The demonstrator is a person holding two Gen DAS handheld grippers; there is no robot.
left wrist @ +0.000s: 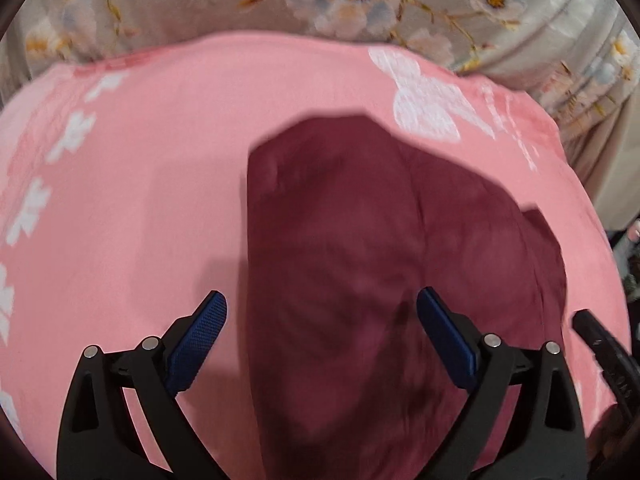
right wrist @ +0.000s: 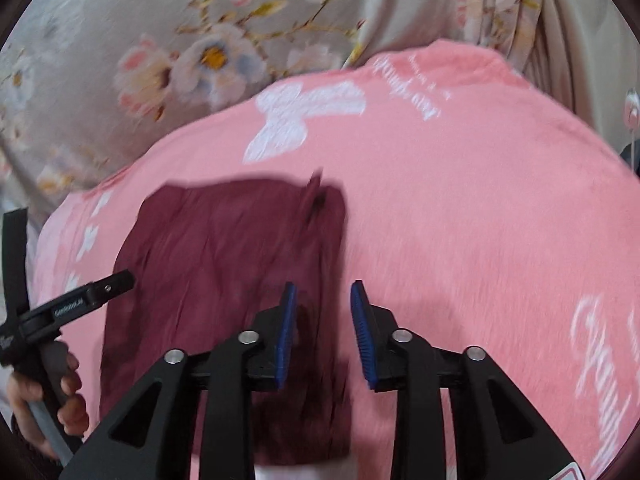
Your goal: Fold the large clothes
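Maroon garment (right wrist: 224, 280) lies folded on the pink blanket (right wrist: 460, 220), lower centre of both views; it looks soft, light and limp, so I judge a pinch at a corner or folded edge best. Left tongs (left wrist: 322, 314) gape wide above it, gripping nothing. Right tongs (right wrist: 323, 304) stand partly open and empty over its right edge. Its near end is cut off below, and motion blur hides seams.
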